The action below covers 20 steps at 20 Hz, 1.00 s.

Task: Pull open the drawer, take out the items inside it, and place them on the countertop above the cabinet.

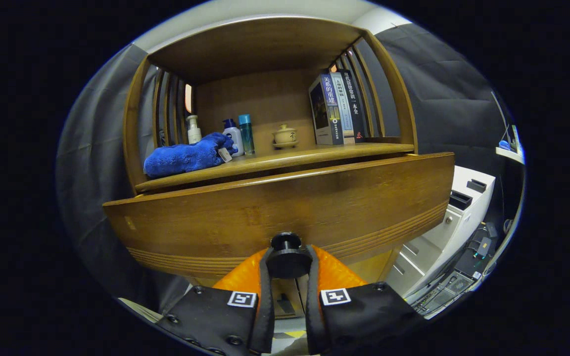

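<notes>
Hand-held gripper (287, 262) is clamped on the drawer (285, 207) knob (287, 254), both fingers squeezing it; blue towel (186, 155) sits at the surface's (314, 155) left end.

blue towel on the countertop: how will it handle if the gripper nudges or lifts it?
Blue towel looks plush and rumpled, so probably floppy; it should drape, not roll. Likely light. A nudge might shove it into the bottles behind. Hand-held gripper is shut on the drawer knob.

Dark cloth wall (443, 99) hanging behind; white drawer unit (443, 237) standing right of wooden cabinet (cables trailing below).
</notes>
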Available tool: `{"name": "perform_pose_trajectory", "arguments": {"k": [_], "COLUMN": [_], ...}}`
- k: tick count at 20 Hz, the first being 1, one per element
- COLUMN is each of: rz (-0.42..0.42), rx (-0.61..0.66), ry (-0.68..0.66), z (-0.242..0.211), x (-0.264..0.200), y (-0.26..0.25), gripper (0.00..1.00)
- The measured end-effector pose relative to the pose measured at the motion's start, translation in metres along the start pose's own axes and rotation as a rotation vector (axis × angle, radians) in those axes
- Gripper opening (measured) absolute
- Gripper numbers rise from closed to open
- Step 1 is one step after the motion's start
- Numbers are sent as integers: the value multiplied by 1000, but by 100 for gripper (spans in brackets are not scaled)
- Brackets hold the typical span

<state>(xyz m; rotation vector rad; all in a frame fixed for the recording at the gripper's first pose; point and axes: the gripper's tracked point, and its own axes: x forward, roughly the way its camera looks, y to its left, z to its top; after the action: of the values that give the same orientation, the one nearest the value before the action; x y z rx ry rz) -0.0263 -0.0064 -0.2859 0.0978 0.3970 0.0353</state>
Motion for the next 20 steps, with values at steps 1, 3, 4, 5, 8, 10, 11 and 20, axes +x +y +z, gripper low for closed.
{"name": "perform_pose_trajectory", "arguments": {"k": [1,3,4,5,8,10,11,20], "rz": [-1,-1,0,1,-2,-1,0,-9], "rx": [-4,-1,2,3,2,0,1,3], "ry": [2,4,4,2,-5,-4,1,-18], "z": [-1,-4,-6,-7,-10,-17,-21,-32], "x": [-6,-14,-18,-22,-34,-42,-46,-75], "y": [-1,-2,-2,-2,-4,-4,-5,-8], "gripper": [34,34,34,34,34,34,34,34]}}
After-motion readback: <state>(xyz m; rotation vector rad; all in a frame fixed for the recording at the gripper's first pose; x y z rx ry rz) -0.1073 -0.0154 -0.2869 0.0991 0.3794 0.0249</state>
